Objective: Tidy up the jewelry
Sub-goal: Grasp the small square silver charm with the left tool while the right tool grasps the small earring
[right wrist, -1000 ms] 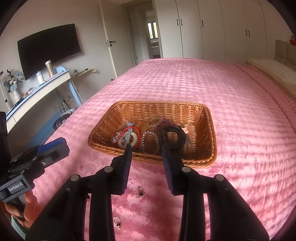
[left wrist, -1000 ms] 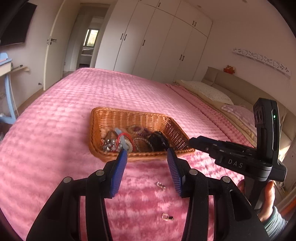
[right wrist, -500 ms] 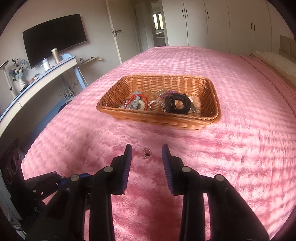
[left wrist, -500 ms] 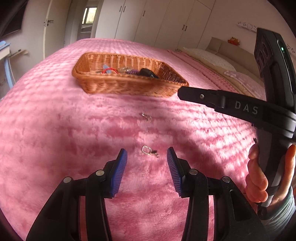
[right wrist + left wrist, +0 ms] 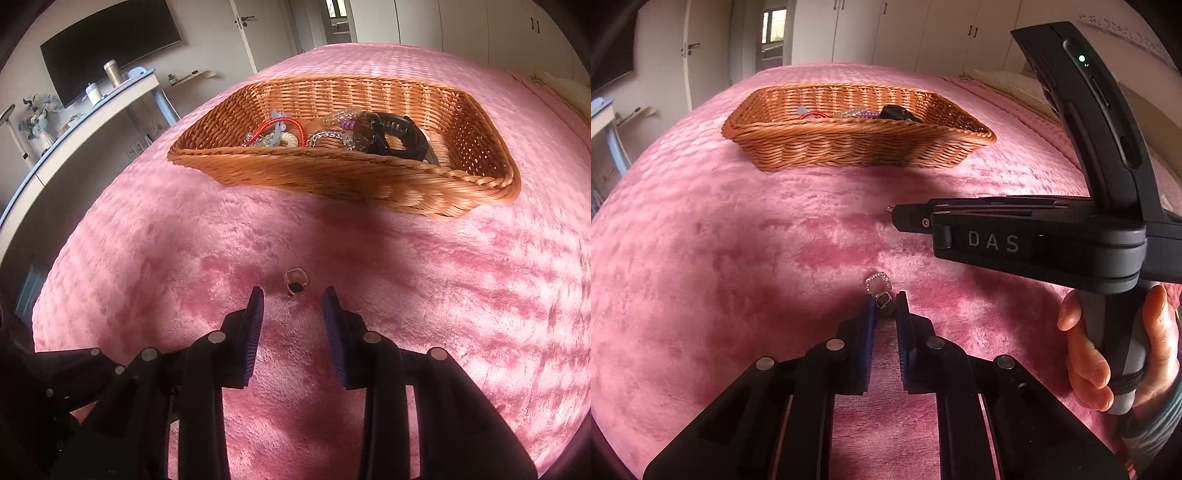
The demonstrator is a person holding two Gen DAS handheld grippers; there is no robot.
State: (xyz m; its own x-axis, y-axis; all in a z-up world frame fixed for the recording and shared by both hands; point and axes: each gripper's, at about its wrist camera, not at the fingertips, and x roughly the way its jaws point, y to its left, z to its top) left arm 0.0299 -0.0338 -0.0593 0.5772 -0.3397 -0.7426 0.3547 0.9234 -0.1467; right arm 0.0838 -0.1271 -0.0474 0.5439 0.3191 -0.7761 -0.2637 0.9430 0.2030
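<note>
Your left tool (image 5: 884,308) has just closed on the earring (image 5: 879,291); your right tool (image 5: 292,301) gapes around another earring (image 5: 296,283). A tip-only pinch may slip into the plush bedspread (image 5: 738,258).

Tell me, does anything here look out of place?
Yes: two small earrings lie loose on the pink bedspread, outside the wicker basket holding the other jewelry. The left gripper, jaws just closed, pinches one earring; the right gripper stands open around the other earring.
</note>
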